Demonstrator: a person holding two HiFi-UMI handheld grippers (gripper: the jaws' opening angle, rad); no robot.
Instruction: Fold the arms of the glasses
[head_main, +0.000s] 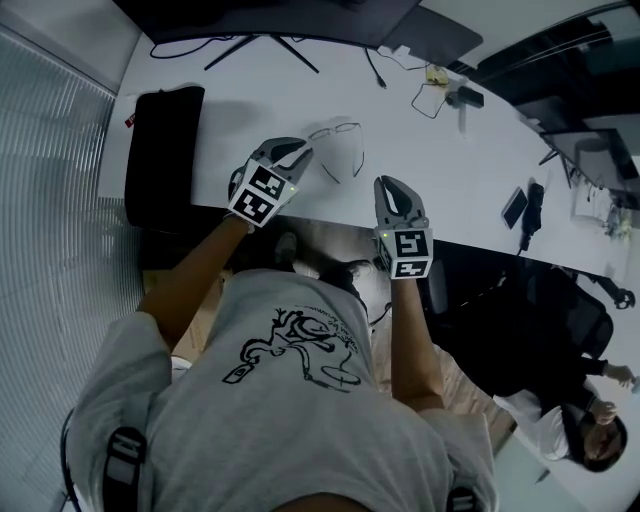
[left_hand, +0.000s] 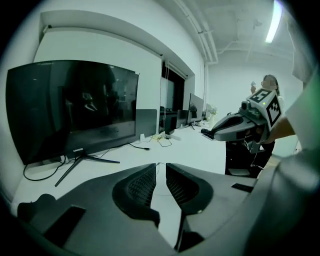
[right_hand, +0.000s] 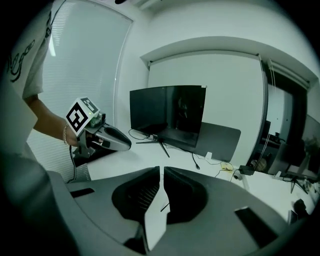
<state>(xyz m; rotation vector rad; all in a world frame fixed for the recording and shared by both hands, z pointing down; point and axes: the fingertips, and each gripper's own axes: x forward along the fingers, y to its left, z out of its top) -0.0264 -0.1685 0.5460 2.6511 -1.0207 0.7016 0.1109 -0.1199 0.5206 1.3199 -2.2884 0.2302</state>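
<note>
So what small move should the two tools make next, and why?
Probably lower the left tool and right tool onto the glasses, one per arm, opening the jaws wider first. The glasses lie on the white table, arms apparently unfolded; the left tool is close beside them, the right one nearer the table edge, and each shows only a narrow gap, nothing inside.

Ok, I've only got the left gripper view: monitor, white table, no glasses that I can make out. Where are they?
Observer: The head view has the glasses on the white table, just right of the left gripper.
Operator: Arms folded yet?
Observer: No, both arms look spread, pointing towards the near edge.
Operator: And the right jaws?
Observer: In its own view the right gripper is narrowly open, gripping nothing.
</note>
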